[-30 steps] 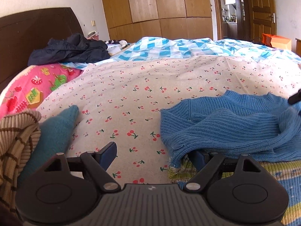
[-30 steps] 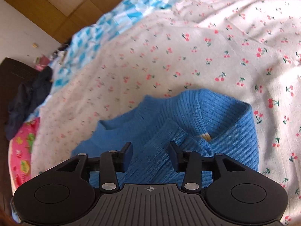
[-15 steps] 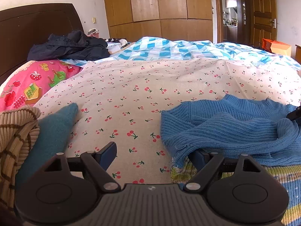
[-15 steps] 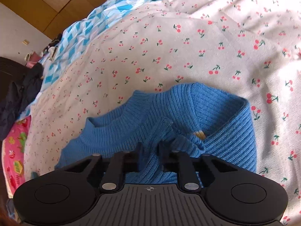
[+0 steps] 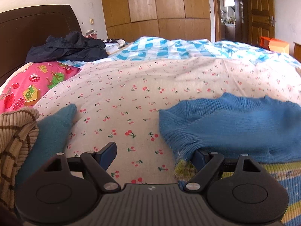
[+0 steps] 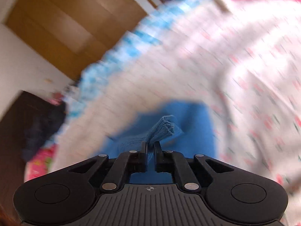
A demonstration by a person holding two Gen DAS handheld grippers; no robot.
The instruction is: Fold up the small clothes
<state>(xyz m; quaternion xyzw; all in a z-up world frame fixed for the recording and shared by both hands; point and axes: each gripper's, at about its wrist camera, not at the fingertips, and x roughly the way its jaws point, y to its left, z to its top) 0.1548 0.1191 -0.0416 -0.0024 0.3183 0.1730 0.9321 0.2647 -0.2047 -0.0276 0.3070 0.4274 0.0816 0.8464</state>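
right gripper (image 6: 150,146): fingers pressed together on a gathered bunch of the blue knit sweater (image 6: 165,128), the pinched fabric fanning out just beyond the tips. the grip sits on a small ridge of cloth, which in my judgement gives a handle for lifting or carrying one edge over the rest. the right wrist view is heavily blurred, so the exact part of the garment held cannot be told.

left gripper (image 5: 154,154): fingers spread wide, pinching nothing. its right finger (image 5: 199,157) is tucked under the near edge of the sweater (image 5: 235,126); its left finger stands over bare cherry-print bedsheet (image 5: 131,98).

the sweater lies rumpled on the bed, partly over a striped knit garment (image 5: 282,177). a teal item (image 5: 52,130) and a brown checked knit (image 5: 15,131) lie apart at the left.

judgement: fold in its early part; single-point grip risks the cloth bunching.
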